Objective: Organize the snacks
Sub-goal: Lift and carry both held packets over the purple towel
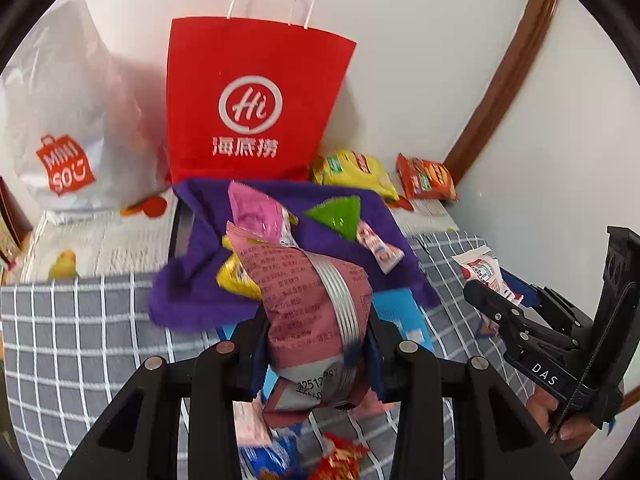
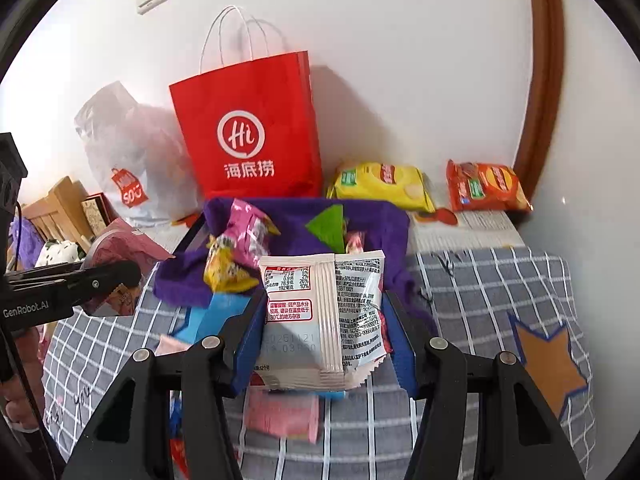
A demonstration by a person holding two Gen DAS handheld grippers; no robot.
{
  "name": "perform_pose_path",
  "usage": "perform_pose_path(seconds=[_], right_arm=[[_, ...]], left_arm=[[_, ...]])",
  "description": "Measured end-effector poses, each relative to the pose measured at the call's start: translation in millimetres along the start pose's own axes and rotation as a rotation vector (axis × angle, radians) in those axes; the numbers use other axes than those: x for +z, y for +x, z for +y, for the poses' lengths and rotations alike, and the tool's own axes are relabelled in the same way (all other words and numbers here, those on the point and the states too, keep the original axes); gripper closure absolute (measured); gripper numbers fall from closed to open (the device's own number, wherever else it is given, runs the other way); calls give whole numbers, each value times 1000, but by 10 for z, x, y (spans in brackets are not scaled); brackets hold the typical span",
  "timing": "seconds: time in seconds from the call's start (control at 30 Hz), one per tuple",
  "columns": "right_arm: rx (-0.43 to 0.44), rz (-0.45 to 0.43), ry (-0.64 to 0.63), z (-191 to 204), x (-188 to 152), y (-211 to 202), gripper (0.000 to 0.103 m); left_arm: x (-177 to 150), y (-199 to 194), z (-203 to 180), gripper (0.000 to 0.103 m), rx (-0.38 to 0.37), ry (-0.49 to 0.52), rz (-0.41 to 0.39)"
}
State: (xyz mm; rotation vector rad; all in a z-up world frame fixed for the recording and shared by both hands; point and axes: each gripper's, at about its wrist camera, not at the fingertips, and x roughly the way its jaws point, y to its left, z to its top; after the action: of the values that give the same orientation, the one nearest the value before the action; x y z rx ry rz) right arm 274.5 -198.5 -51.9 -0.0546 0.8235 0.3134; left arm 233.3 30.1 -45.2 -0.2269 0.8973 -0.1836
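Observation:
My left gripper [image 1: 316, 344] is shut on a dark pink snack packet [image 1: 308, 300] and holds it above the grey checked bedding; the same gripper and packet [image 2: 120, 248] show at the left of the right wrist view. My right gripper [image 2: 324, 332] is shut on a white snack packet [image 2: 320, 312] with red print; it shows at the right of the left wrist view [image 1: 486, 274]. Ahead lies a box lined with purple cloth [image 1: 280, 200] [image 2: 372, 220], holding a pink packet [image 1: 256, 212], a yellow packet [image 1: 236, 280], a green triangular packet [image 1: 338, 214] and a small candy packet [image 1: 380, 248].
A red paper bag [image 1: 256, 100] [image 2: 248, 136] stands behind the box against the wall, a white plastic bag [image 1: 68, 120] to its left. Yellow [image 1: 352, 170] and orange [image 1: 426, 178] chip bags lie at back right. Loose packets [image 2: 284, 416] and a blue box [image 2: 208, 316] lie under the grippers.

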Motion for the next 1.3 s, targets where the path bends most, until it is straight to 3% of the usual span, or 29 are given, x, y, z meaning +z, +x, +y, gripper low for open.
perform_pose_path(seconds=[0.3,0.57,0.67,1.0,1.07,1.3], right_arm=[[13,8,-10,-4,438,505,47],[55,16,-57,68,693,1003,47],[65,70,-52,68,701,1175,47],[33,47,-50,25,784,1291,47],[37,91,-58,-7,764,1393,47],[8,119,-38,-168,742,1503,47]], left_arm=[[494,366,158,66,0,-5,23],[783,709,202,66,17,57,17],[832,834,256,66,36,59,39],[840,933,471,66,41,17,64],[841,947,504,66,43,5,66],[835,1063,567,66,13,-24,102]])
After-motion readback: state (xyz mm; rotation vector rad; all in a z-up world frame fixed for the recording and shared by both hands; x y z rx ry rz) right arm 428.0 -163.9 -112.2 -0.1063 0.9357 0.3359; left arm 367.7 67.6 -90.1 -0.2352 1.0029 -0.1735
